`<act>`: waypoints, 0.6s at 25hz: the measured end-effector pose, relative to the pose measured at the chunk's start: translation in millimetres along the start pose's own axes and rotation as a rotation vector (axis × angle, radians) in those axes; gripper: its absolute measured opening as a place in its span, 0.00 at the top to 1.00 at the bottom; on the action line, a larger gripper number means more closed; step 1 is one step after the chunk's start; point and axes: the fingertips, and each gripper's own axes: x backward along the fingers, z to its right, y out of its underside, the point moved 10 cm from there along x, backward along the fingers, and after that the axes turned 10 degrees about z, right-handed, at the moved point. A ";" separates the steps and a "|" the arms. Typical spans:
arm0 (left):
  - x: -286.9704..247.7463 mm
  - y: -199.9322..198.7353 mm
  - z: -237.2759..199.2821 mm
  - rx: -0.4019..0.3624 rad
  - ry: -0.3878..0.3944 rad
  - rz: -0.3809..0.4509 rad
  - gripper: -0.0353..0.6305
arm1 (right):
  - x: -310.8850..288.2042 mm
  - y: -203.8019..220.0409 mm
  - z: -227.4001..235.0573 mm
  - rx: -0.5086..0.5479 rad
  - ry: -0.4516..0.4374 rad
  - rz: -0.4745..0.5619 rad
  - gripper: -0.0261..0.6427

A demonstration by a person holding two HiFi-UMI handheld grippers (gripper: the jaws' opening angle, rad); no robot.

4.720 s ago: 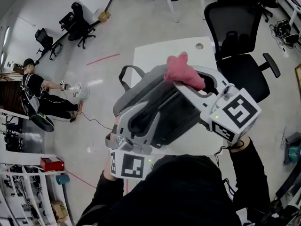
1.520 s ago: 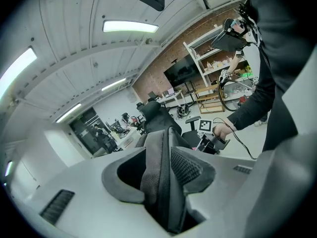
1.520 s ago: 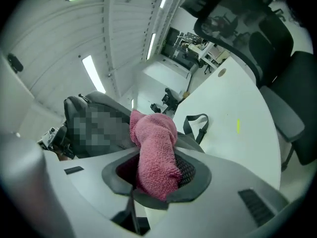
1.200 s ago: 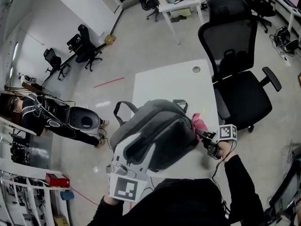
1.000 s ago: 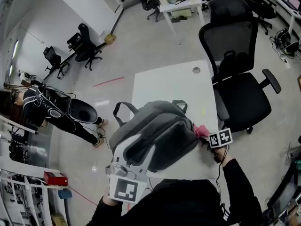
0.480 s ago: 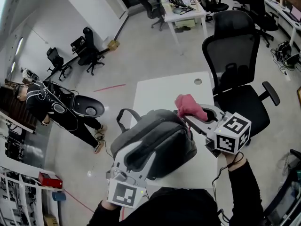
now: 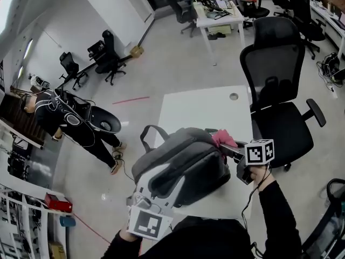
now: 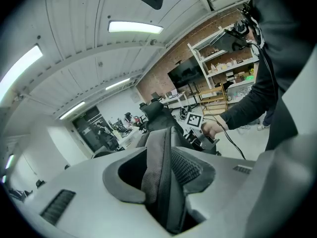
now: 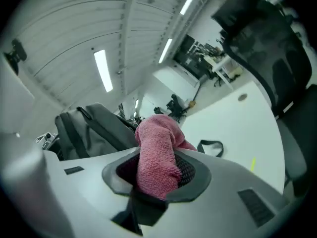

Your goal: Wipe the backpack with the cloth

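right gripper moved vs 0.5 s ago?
Yes. The right gripper came down from above the backpack to its right side, cloth still clamped.

The room is evenly bright from white ceiling strips [image 8: 135, 28], which blow out to pure glare in both my gripper views, and the table [image 7: 199, 109] reads almost as white from my head camera. My two gripper views are round fisheye pictures with black corners and lines bent toward the rim; the head view bows at its edges too. The cloth [image 9: 156, 155] is sharp down to its weave and the backpack [image 8: 158, 177] clear, while the chair [image 9: 267, 38] smears dark.
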 end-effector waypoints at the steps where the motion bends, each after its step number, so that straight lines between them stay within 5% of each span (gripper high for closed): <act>1: -0.8 -0.1 -0.5 -0.007 0.001 -0.006 0.71 | 3.3 13.6 15.9 -0.043 0.031 -0.019 0.77; 5: -4.3 2.4 0.5 -0.020 0.005 -0.019 0.71 | 24.5 63.2 65.2 -0.213 0.137 -0.023 0.77; 9: -6.2 5.3 1.7 -0.031 -0.002 -0.029 0.71 | 30.7 112.8 91.1 -0.213 0.246 -0.164 0.77; 12: -7.4 4.6 1.0 -0.033 0.001 -0.022 0.71 | 30.2 123.7 93.2 -0.048 0.356 -0.255 0.77; 15: -8.0 5.2 0.7 -0.029 -0.007 -0.016 0.71 | 30.6 124.0 86.6 0.327 0.523 -0.412 0.77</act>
